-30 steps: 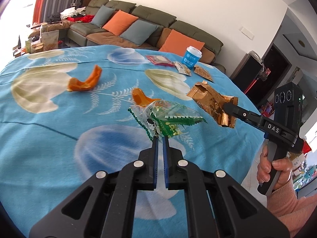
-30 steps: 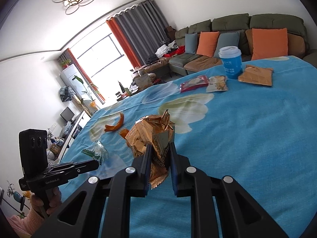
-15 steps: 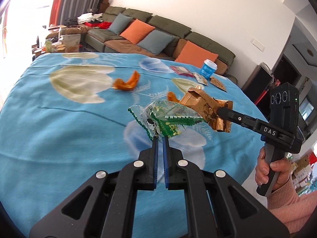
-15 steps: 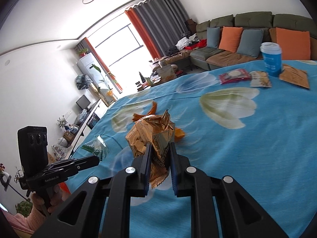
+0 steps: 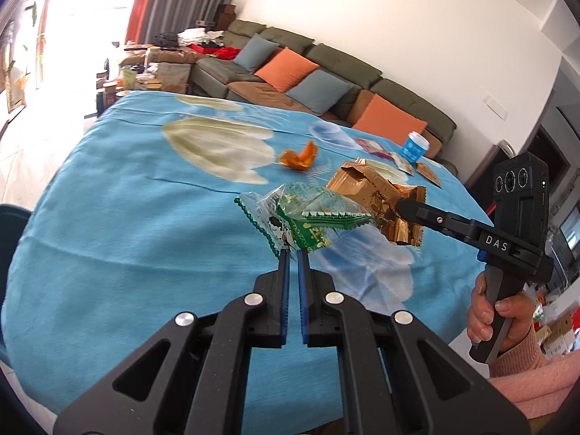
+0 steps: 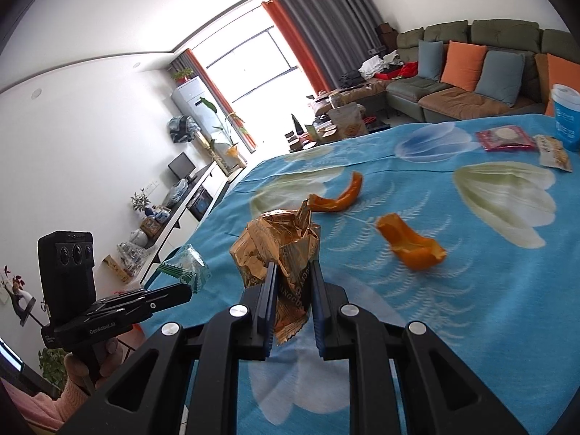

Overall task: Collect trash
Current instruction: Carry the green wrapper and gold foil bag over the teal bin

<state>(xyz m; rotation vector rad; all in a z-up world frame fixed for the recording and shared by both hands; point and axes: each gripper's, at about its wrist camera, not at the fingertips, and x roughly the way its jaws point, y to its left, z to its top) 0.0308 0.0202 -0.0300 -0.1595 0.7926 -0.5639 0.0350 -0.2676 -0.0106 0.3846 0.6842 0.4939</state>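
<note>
Both hands full of wrappers
Left gripper (image 5: 293,252) pinches the green wrapper (image 5: 308,217), right gripper (image 6: 291,272) clamps the gold wrapper (image 6: 279,246) (probably light, crinkly, slippery; grab edges).

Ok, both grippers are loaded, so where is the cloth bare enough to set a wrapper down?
Bare cloth lies on the window side, left of the orange peel. Crowded: the far sofa end, around the blue cup, red packet and small packets.
</note>
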